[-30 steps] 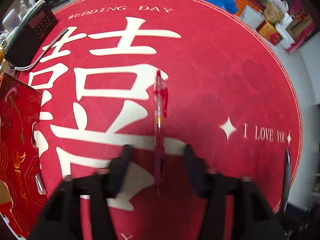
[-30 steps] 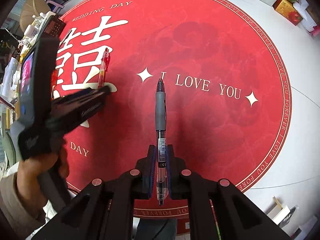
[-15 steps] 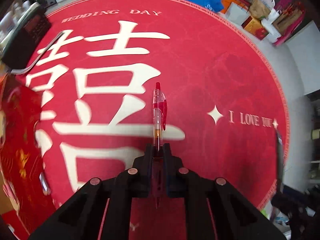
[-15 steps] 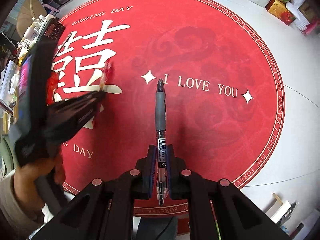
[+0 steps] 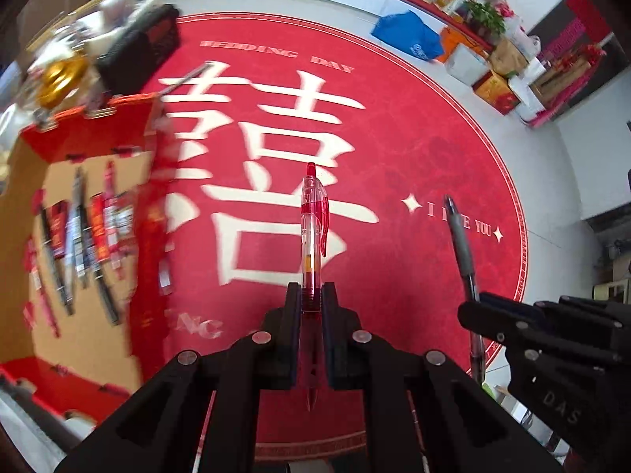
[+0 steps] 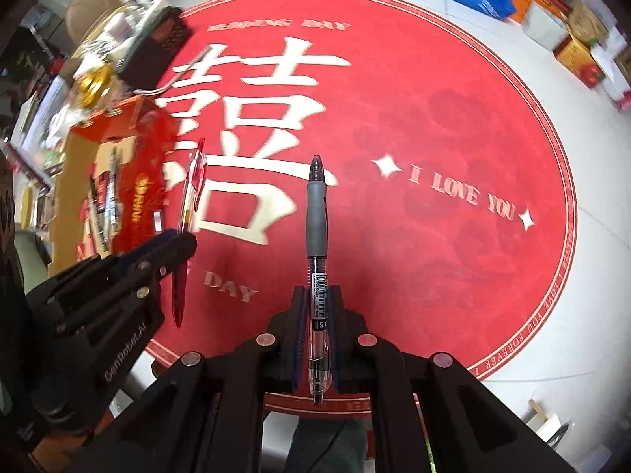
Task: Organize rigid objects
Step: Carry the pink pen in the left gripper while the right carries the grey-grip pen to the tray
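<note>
My left gripper [image 5: 311, 295] is shut on a red clear-bodied pen [image 5: 313, 220], held above the red round mat [image 5: 414, 126]. My right gripper [image 6: 317, 295] is shut on a black pen with a grey grip [image 6: 316, 213]. In the left wrist view the right gripper [image 5: 479, 309] and the black pen [image 5: 459, 236] show at right. In the right wrist view the left gripper [image 6: 185, 242] and the red pen [image 6: 191, 193] show at left. An open red cardboard box [image 5: 90, 146] at left holds several pens [image 5: 83, 228].
A black telephone [image 5: 138, 51] and a gold object [image 5: 61, 79] lie beyond the box. Boxes, a blue bag [image 5: 408, 33] and plants line the far floor edge. White floor tiles [image 6: 591, 315] surround the mat.
My left gripper closed on the red pen and lifted it off the mat. Both grippers rose and swung left, bringing the open box into view. The right gripper still holds the black pen.
</note>
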